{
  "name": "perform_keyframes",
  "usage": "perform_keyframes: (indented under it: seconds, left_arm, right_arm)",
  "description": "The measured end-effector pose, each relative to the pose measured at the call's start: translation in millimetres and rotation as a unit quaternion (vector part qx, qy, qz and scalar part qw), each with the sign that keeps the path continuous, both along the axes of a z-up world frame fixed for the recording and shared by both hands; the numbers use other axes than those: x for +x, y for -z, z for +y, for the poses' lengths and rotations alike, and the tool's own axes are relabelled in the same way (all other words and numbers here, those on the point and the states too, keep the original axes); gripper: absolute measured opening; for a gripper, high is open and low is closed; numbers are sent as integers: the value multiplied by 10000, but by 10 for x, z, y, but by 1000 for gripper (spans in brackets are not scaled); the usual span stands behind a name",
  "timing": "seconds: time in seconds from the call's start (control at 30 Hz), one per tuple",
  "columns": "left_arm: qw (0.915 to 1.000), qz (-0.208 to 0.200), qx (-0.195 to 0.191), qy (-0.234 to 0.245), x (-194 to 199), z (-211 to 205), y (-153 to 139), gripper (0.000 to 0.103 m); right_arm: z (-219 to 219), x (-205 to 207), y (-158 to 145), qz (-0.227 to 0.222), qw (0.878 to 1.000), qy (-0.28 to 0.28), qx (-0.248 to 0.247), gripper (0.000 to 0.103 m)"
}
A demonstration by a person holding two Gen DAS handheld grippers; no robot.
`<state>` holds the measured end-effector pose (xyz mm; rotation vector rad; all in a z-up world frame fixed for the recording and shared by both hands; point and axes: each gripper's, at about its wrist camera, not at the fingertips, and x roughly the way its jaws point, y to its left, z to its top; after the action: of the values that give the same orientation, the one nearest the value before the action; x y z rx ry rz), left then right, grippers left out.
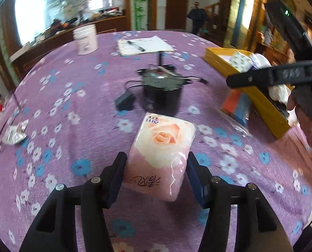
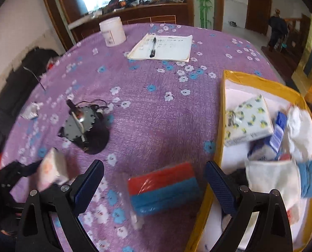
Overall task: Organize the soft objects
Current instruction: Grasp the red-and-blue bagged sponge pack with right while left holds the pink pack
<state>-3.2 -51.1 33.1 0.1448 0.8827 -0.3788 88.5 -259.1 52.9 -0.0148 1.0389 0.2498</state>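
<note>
Left wrist view: the left tongs (image 1: 156,176) at the bottom centre are clamped on a pink tissue pack (image 1: 162,153) printed with a rose, one pad on each long side; the pack juts toward mid-frame over the purple flowered table (image 1: 76,84). Beyond it, at centre, stands a black round device (image 1: 161,92) with a cable. A white jar (image 1: 85,39) sits at upper left, and papers with a pen (image 1: 144,45) at upper centre. At right a yellow box (image 1: 246,77) holds soft goods, with a red-and-blue pack (image 1: 236,105) just beside its near wall. The right tongs' black body crosses the right edge.

Right wrist view: the right tongs (image 2: 154,187) stand wide open at the bottom, nothing pressed between the pads. The red-and-blue pack (image 2: 164,191) lies on the table between and just past the fingertips. The yellow box (image 2: 223,105) fills the right side, holding a lemon-print tissue pack (image 2: 248,121), a blue-and-white pack (image 2: 277,136) and white cloths (image 2: 300,130). The pink tissue pack (image 2: 53,168) shows blurred at lower left.
</note>
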Motion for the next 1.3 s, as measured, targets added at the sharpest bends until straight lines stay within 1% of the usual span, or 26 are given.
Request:
perform_keyframes:
  seconds: [0.1, 0.23, 0.3, 0.37, 0.47, 0.53, 0.6, 0.63, 0.7, 0.73, 0.77, 0.8, 0.83, 0.87, 0.9, 0.93, 1.0, 1.03, 1.1, 1.17, 1.2, 1.27, 1.3]
  left_arm:
    - [10000, 42, -23, 7, 9, 18, 53, 56]
    - [10000, 47, 8, 22, 29, 4, 115, 56]
    - [10000, 60, -40, 23, 22, 18, 113, 56]
    - [9999, 74, -84, -17, 34, 43, 110, 56]
    - [9998, 92, -137, -89, 45, 91, 106, 56]
    - [9997, 110, -162, -133, 53, 114, 107, 56]
    - [9996, 127, -201, -152, 59, 131, 105, 57]
    - [9996, 128, -193, -148, 59, 128, 105, 57]
    - [9997, 118, -161, -142, 59, 117, 107, 57]
    - [9997, 118, -151, -139, 61, 114, 108, 57]
    - [9997, 118, -148, -137, 60, 113, 108, 57]
    - [9997, 121, -156, -138, 61, 114, 108, 57]
    - [9997, 127, -169, -140, 61, 114, 109, 57]
    - [9996, 135, -182, -142, 68, 116, 114, 57]
    - [9996, 147, -193, -147, 73, 119, 120, 57]
    - [9996, 158, -197, -151, 78, 119, 125, 57]
    - [9996, 170, -192, -153, 83, 118, 133, 57]
    - [9996, 177, -180, -151, 86, 115, 138, 57]
    - [9996, 168, -150, -144, 86, 104, 141, 57]
    - [9997, 159, -134, -140, 85, 97, 144, 57]
    - [9997, 158, -132, -139, 85, 98, 144, 57]
    - [9997, 156, -132, -136, 86, 98, 147, 57]
    - [9997, 157, -129, -137, 86, 95, 148, 57]
  right_arm:
    - [81, 109, 126, 296, 9989, -242, -275, 98]
    - [56, 151, 257, 482, 9980, -206, -341, 98]
    - [41, 145, 315, 651, 9976, -218, -116, 98]
    - [94, 101, 332, 720, 9971, -254, -50, 99]
    - [190, -80, 336, 1082, 9900, -656, 624, 99]
    - [255, -289, 230, 957, 9880, -931, 777, 99]
    - [206, -425, 104, 836, 9844, -1087, 1106, 99]
    - [194, -470, 60, 747, 9844, -1165, 1089, 99]
    - [226, -564, -32, 472, 9832, -1619, 703, 99]
    - [245, -589, -54, 394, 9797, -1875, 591, 99]
    - [281, -615, -61, 363, 9734, -2204, 502, 99]
    - [336, -638, -49, 388, 9664, -2525, 271, 99]
    - [364, -642, -27, 386, 9627, -2676, -20, 99]
    - [408, -655, 3, 279, 9588, -2763, -595, 99]
    - [450, -652, 25, 215, 9524, -2874, -997, 99]
    - [466, -646, 38, 236, 9475, -2990, -1111, 99]
    - [530, -689, 87, 373, 9265, -3443, -1472, 99]
    - [535, -707, 101, 428, 9196, -3570, -1580, 99]
    - [577, -730, 195, 590, 8995, -3862, -1957, 99]
    - [598, -682, 270, 706, 8930, -3892, -2147, 99]
    - [589, -629, 313, 773, 8919, -3872, -2206, 98]
    - [594, -542, 354, 823, 8945, -3839, -2138, 96]
    - [587, -493, 373, 834, 8990, -3795, -2022, 96]
